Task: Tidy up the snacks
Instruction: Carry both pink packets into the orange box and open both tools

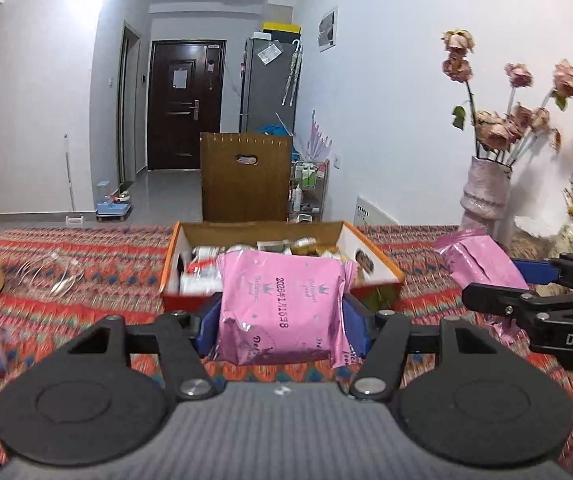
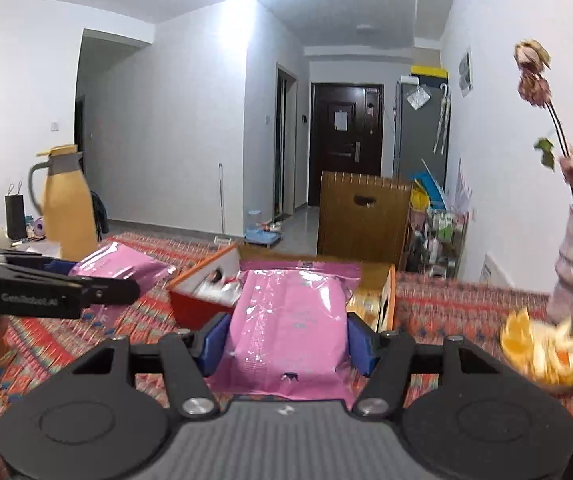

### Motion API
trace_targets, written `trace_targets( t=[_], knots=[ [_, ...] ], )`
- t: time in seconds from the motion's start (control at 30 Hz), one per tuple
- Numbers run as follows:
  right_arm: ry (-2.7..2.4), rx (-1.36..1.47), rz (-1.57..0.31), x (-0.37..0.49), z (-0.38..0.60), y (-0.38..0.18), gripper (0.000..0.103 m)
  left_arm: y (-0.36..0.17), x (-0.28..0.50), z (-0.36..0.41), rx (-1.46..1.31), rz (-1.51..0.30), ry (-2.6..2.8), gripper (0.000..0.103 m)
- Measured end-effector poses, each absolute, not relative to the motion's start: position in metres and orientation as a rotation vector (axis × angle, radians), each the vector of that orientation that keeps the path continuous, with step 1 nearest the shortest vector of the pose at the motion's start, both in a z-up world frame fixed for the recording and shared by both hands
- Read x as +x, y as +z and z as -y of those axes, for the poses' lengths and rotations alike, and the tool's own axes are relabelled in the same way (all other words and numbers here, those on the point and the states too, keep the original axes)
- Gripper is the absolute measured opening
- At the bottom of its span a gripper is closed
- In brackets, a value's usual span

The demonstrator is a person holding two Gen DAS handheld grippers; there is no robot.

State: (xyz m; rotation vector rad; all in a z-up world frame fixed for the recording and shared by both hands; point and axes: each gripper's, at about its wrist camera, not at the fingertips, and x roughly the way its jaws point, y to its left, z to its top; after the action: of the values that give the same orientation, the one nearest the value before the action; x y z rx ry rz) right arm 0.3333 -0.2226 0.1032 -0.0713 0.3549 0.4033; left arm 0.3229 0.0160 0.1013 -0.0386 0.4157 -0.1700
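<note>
My left gripper [image 1: 282, 314] is shut on a pink snack packet [image 1: 282, 304] and holds it just in front of an open orange cardboard box [image 1: 382, 258] that holds several snacks. My right gripper [image 2: 288, 338] is shut on another pink snack packet [image 2: 290, 320], held near the same box [image 2: 202, 280]. In the left wrist view the right gripper [image 1: 542, 304] with its packet [image 1: 478, 260] shows at the right. In the right wrist view the left gripper [image 2: 46, 292] with its packet [image 2: 118, 266] shows at the left.
The table has a red patterned cloth [image 1: 86, 296]. A pink vase of dried flowers [image 1: 486, 192] stands at the right, a bowl of orange snacks [image 2: 542, 354] near it. A yellow jug [image 2: 68, 208] stands at the left. A wooden chair [image 1: 246, 176] is behind the box.
</note>
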Motion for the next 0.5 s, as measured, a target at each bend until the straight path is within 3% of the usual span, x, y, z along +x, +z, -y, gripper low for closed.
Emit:
trace_targets(
  t=[0.23,0.5],
  knots=[
    [0.415,-0.045,-0.401,0.44,0.222,0.101,0.061,0.103,0.433,-0.012,-0.093,-0.478,-0.221,0.062],
    [0.385,-0.036,-0.568,0.555,0.209,0.041,0.061,0.062,0.537,0.005,-0.11,-0.592,-0.228,0.062]
  ],
)
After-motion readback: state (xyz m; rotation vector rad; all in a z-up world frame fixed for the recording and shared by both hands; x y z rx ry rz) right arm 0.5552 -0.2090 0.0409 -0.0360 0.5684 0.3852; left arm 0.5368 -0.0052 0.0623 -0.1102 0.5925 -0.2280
